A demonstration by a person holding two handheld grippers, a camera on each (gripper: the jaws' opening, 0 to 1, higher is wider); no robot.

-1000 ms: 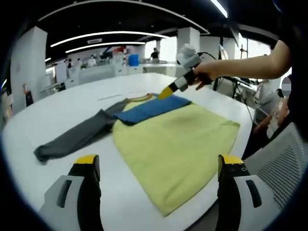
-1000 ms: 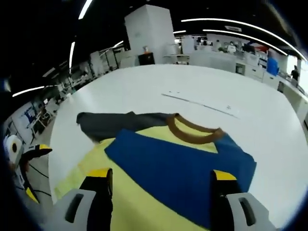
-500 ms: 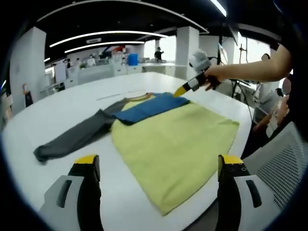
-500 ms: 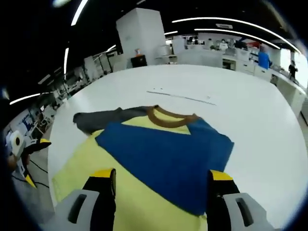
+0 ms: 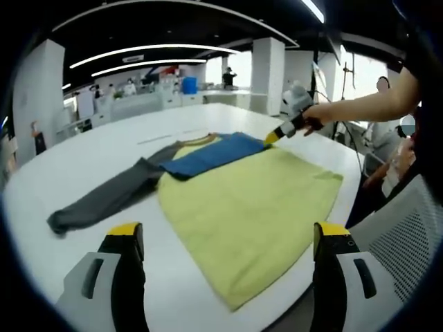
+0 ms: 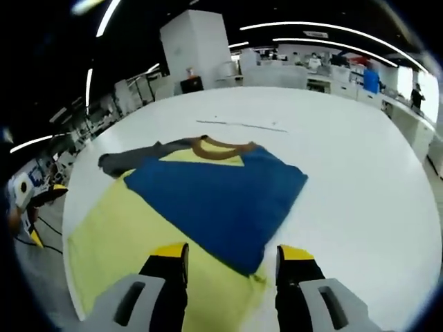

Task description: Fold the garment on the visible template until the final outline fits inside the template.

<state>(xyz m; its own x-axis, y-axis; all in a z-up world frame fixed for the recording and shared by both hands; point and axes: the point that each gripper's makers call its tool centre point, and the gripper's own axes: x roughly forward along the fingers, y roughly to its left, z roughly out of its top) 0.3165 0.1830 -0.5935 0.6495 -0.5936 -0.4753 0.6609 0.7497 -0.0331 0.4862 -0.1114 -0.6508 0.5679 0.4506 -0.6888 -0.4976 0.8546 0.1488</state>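
The left claw [image 5: 225, 238] hangs released above the white bench [image 5: 83, 159], holding nothing. The right claw [image 6: 232, 257] is likewise spread and empty over the garment [image 6: 138, 228], which lies flat, its blue sleeve [image 6: 214, 194] folded across the yellow body. The left gripper view adds the grey sleeve [image 5: 104, 197] stretched sideways.

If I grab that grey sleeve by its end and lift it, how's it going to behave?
The grey sleeve lies flat and rumpled on the white table, so it will probably droop limply. It joins the yellow shirt, so a high lift would likely tug that along. It looks like thin, light fabric.
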